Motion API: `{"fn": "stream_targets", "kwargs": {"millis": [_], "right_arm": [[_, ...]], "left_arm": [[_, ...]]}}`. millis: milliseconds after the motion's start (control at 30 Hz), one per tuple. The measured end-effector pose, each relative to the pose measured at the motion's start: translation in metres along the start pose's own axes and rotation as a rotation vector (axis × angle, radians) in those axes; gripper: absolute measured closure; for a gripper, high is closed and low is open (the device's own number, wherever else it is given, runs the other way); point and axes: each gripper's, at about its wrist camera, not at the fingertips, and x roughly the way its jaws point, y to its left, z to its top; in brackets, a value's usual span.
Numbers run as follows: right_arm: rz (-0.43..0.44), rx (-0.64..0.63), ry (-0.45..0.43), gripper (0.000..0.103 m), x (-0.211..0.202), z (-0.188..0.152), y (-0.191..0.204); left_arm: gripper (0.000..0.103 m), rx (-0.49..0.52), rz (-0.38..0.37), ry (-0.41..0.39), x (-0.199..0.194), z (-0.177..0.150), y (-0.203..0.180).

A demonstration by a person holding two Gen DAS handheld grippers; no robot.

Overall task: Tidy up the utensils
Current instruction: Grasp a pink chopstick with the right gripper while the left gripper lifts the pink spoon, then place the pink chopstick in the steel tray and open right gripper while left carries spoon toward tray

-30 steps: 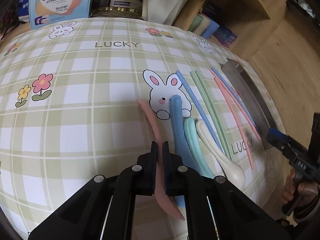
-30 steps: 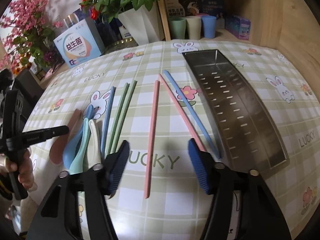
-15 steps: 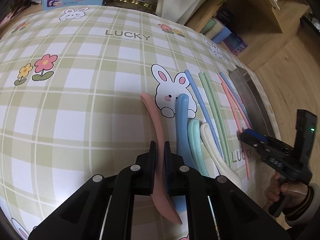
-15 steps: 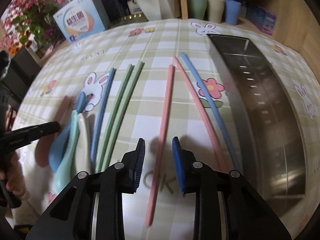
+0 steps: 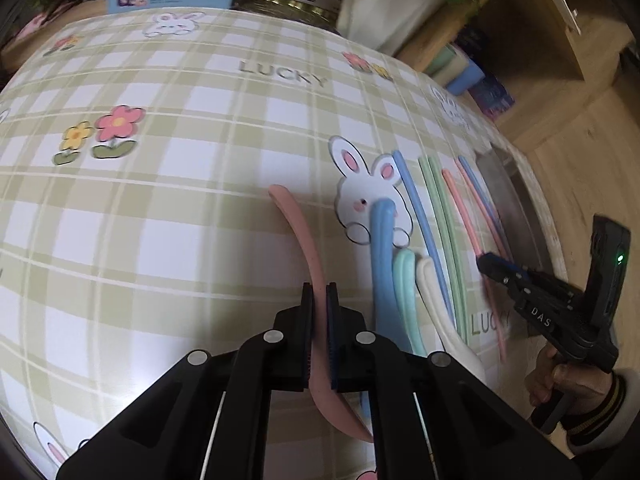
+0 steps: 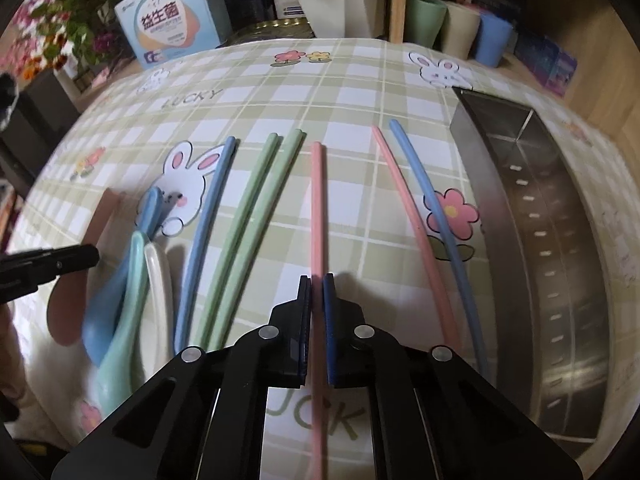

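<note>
Left gripper (image 5: 319,300) is clamped on the pink spoon (image 5: 298,236), far left of the spoon row. Right gripper (image 6: 317,294) has just been closing & now pinches a pink chopstick (image 6: 317,200) mid-table. I see blue spoon (image 6: 120,280), mint spoon (image 6: 134,280) & white spoon (image 6: 158,280) packed touching, w/ a blue chopstick (image 6: 204,232) & green chopstick pair (image 6: 250,216) just right of them. Other pink chopstick (image 6: 404,200) & second blue one (image 6: 432,200) lie between my grip & the steel tray (image 6: 508,260) at right. Cups (image 6: 460,32), box (image 6: 172,28) along far edge of the checked tablecloth (image 6: 360,80).
</note>
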Motion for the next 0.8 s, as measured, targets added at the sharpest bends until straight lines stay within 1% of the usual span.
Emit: {"fn": "stream_targets", "kwargs": {"millis": [100, 300, 433, 500, 633, 733, 800], "right_arm": [[0.054, 0.043, -0.007, 0.097, -0.003, 0.001, -0.005], [0.102, 0.051, -0.066, 0.097, -0.024, 0.001, -0.009], [0.121, 0.066, -0.115, 0.097, -0.043, 0.002, -0.02], [0.108, 0.07, -0.157, 0.097, -0.057, 0.005, -0.032], [0.034, 0.104, -0.236, 0.097, -0.084, 0.013, -0.075], [0.01, 0.147, -0.236, 0.097, -0.087, 0.016, -0.109], [-0.011, 0.142, -0.206, 0.097, -0.077, 0.016, -0.124]], "left_arm": [[0.097, -0.018, 0.001, -0.029, -0.015, 0.0, 0.003], [0.097, -0.033, 0.016, -0.085, -0.042, -0.003, -0.002], [0.097, -0.034, 0.036, -0.109, -0.052, -0.001, -0.01], [0.097, -0.032, 0.041, -0.123, -0.058, 0.001, -0.017], [0.097, -0.013, 0.042, -0.147, -0.064, 0.006, -0.033], [0.097, 0.009, 0.033, -0.161, -0.065, 0.012, -0.05], [0.097, 0.016, 0.027, -0.161, -0.063, 0.016, -0.059]]}}
